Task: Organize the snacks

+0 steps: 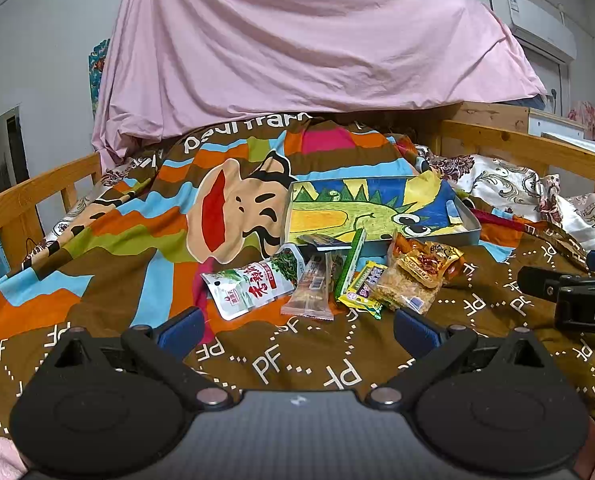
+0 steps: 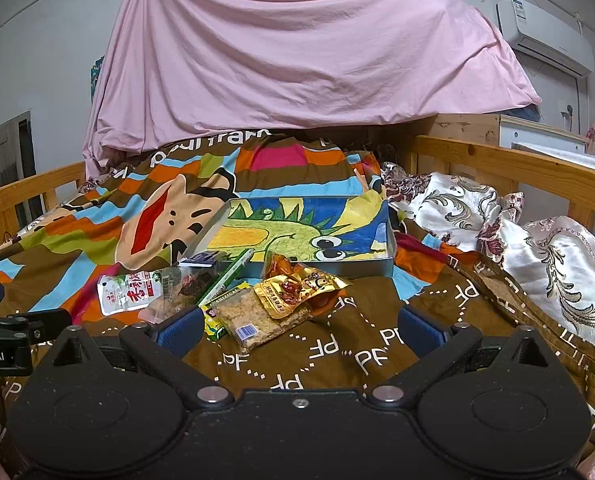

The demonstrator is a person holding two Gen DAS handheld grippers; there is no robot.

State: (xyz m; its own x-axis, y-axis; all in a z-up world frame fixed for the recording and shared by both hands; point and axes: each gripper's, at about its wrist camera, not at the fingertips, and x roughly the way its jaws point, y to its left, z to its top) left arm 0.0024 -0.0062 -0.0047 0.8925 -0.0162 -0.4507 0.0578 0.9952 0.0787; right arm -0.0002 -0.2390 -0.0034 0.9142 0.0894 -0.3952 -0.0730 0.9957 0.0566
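Note:
Several snack packets lie in a heap on the bedspread in front of a shallow metal tray [image 1: 471,222] lined with a dinosaur drawing. I see a white and green pouch [image 1: 249,286], a clear bar wrapper [image 1: 311,290], a long green stick pack [image 1: 349,266], a yellow packet [image 1: 363,290], a clear bag of crumbly snack [image 1: 407,290] and a gold packet [image 1: 431,262]. The tray [image 2: 389,240], gold packet [image 2: 297,290] and crumbly bag [image 2: 257,316] also show in the right wrist view. My left gripper [image 1: 299,330] and right gripper [image 2: 299,330] are open, empty, short of the heap.
The snacks lie on a colourful cartoon bedspread [image 1: 137,240]. Wooden bed rails [image 1: 529,148] run along both sides. A pink sheet [image 1: 297,40] hangs at the back. A floral quilt [image 2: 537,248] is bunched at the right.

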